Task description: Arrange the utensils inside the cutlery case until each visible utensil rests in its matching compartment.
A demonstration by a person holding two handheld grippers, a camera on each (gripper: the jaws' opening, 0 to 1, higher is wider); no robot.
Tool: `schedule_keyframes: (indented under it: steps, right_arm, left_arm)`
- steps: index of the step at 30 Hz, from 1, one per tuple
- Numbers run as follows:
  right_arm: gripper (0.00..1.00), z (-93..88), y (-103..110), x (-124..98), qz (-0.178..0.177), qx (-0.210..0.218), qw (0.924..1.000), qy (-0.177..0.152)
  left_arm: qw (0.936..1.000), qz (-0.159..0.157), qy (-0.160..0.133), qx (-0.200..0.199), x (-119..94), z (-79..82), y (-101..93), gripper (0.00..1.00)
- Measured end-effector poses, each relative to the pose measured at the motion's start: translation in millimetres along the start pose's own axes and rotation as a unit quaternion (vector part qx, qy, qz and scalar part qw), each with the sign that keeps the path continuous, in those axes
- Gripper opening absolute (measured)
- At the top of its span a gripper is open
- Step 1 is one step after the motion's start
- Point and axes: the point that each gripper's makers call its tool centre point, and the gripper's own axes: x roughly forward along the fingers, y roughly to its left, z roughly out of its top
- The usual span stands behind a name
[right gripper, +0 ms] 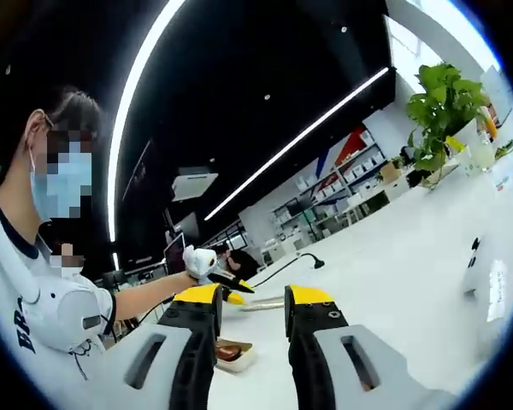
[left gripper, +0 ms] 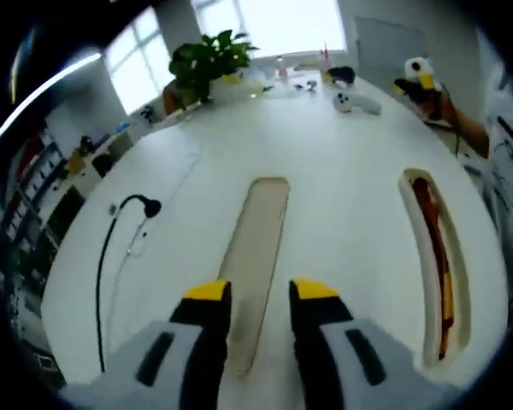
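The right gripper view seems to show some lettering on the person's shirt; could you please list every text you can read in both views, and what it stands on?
"BR": dark letters on the person's white shirt in the right gripper view, cut off by the rim, so the rest cannot be read.
Shelves in the background: anything printed there is too small and blurred to read.
White table in the left gripper view: no readable text.

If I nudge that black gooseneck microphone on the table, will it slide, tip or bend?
The microphone has a thin curved stem, so it would probably flex rather than stay rigid. It rises from the table at one small point, so it seems fixed or based there and unlikely to slide. Its head looks small and light.
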Motion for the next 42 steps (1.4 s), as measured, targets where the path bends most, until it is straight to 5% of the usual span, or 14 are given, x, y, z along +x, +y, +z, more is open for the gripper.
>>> schedule_keyframes:
  steps: [3, 8, 12, 18, 22, 24, 27, 33, 42]
  right_arm:
    - [0.29, -1.1, -5.4, -4.0, -0.016, 0.0, 0.9999, 0.005]
    - [0.29, 6.1, -6.4, -17.5, -0.034, -0.013, 0.9993, 0.011]
    - [0.29, 22.0, -4.7, -26.2, -0.023, 0.027, 0.999, -0.028]
    - [0.3, 29.4, -7.0, -31.8, -0.04, 0.007, 0.9986, -0.033]
    - [0.31, 17.5, -1.6, -32.0, -0.035, 0.015, 0.999, -0.023]
    - [0.31, 12.3, 1.9, -31.6, -0.035, 0.015, 0.9991, -0.018]
    - [0.32, 13.2, 4.9, -37.2, -0.034, 0.01, 0.9992, -0.017]
    - [0.34, 21.7, 14.0, -46.1, -0.025, 0.017, 0.9986, -0.043]
    - [0.34, 9.0, 6.7, -51.8, -0.025, 0.034, 0.998, -0.048]
  left_arm:
    - [0.9996, -0.003, 0.021, 0.018, 13.2, -6.2, 10.5, 0.42]
    - [0.9986, -0.026, 0.043, 0.017, 25.1, -6.1, 20.0, 0.42]
    - [0.9962, -0.076, 0.036, -0.023, 25.5, 0.3, 8.7, 0.33]
    - [0.9951, -0.078, 0.058, -0.018, 33.9, -5.8, 12.9, 0.41]
    - [0.9937, -0.086, 0.067, -0.023, 36.9, -7.6, 15.9, 0.42]
    - [0.9901, -0.101, 0.096, -0.015, 39.7, -17.9, 11.7, 0.44]
    - [0.9884, -0.104, 0.101, -0.045, 41.3, -14.8, 13.2, 0.41]
    - [0.9873, -0.109, 0.107, -0.045, 40.9, -14.2, 7.6, 0.41]
    - [0.9897, -0.098, 0.095, -0.043, 38.4, -14.0, -2.8, 0.4]
